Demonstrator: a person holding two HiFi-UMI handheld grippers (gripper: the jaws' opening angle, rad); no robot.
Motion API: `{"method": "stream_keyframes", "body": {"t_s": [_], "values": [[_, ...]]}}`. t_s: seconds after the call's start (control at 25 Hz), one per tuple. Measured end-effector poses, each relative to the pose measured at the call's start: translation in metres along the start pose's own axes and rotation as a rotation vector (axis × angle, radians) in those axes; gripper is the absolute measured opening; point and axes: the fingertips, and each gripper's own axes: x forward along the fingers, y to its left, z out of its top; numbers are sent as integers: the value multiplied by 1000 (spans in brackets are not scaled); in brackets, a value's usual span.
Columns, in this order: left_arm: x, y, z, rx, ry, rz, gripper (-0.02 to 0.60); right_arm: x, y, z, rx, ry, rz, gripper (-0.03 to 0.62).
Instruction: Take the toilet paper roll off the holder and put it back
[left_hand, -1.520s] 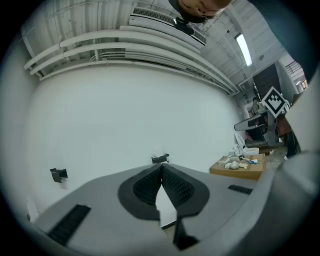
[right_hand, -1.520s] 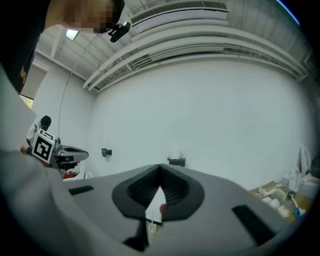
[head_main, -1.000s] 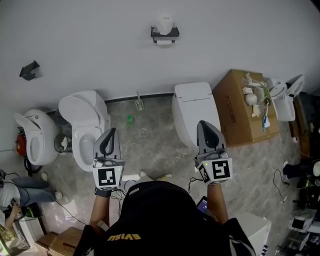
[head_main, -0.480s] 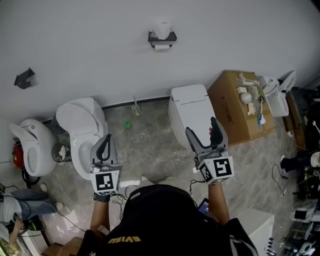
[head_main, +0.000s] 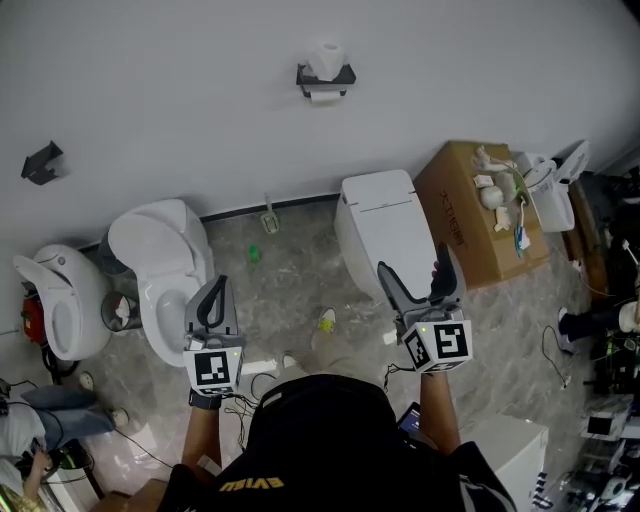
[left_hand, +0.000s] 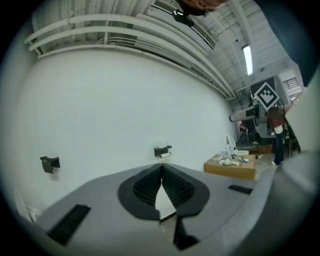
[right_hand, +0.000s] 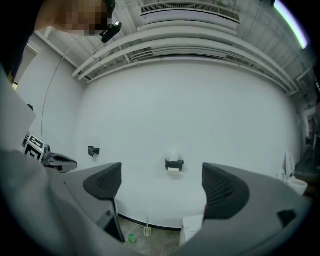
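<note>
Right gripper (head_main: 413, 272): jaws have just been opening, now wide apart, nothing between them. Left gripper (head_main: 217, 290): jaws together, empty. Toilet paper roll (head_main: 327, 57) sits on the holder (head_main: 325, 77), straight ahead, well apart. Judged light, soft, crushable; take it gently across its sides.

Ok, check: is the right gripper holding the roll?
No, the right gripper has just been opening, nothing between its jaws; the roll sits on the holder.

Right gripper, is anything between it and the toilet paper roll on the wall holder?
Nothing visible at that height. The right gripper, whose jaws have just been opening and are empty, frames the roll and holder against bare wall. A closed toilet sits lower, ahead.
</note>
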Motion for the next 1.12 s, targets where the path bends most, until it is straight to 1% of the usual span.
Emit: {"method": "stream_keyframes", "body": {"t_s": [0.2, 0.28, 0.44, 0.6, 0.72, 0.92, 1.12], "values": [[35, 1, 7, 5, -11, 5, 12, 40, -13, -2, -4, -3, 23, 495], [56, 5, 13, 9, -24, 16, 12, 64, -21, -2, -6, -14, 39, 495], [105, 16, 21, 28, -16, 47, 12, 119, -40, -2, -10, -35, 70, 495], [159, 26, 38, 10, -13, 83, 12, 177, -65, -1, 21, -35, 105, 495], [203, 28, 49, 26, 1, 103, 12, 220, -93, 2, 28, -40, 119, 495], [260, 20, 72, 35, -18, 115, 12, 278, -132, 0, 44, -42, 139, 495], [289, 17, 67, 26, 30, 132, 12, 326, -146, -4, 52, -32, 171, 495]]}}
